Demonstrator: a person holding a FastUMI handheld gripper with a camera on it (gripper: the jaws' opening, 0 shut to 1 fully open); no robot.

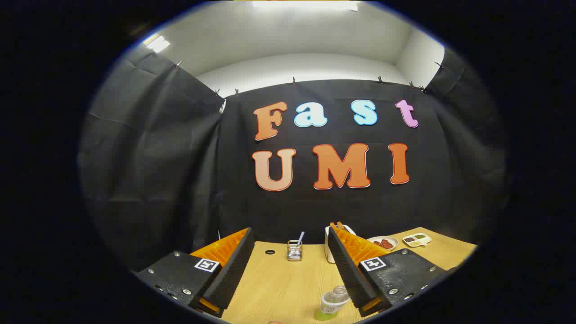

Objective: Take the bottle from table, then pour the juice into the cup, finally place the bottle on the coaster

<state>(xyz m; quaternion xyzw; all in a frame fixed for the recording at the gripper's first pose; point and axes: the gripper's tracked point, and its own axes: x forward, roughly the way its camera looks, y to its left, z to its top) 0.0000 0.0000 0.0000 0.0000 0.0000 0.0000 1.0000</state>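
My gripper [290, 240] is open, its two fingers spread wide above the wooden table [279, 283] with nothing between them. A small clear bottle [333, 302] with green juice at its bottom stands on the table low down, close against the inner side of the right finger [348, 258]. A white cup [329, 245] stands farther back, partly hidden behind the right finger's tip. The left finger [227, 265] is well apart from both.
A small glass holder [294, 250] with a straw stands at the back of the table between the fingers. Beyond the right finger lie a white plate [383, 243] with red food and a small white dish [416, 240]. A round hole [270, 252] is in the tabletop.
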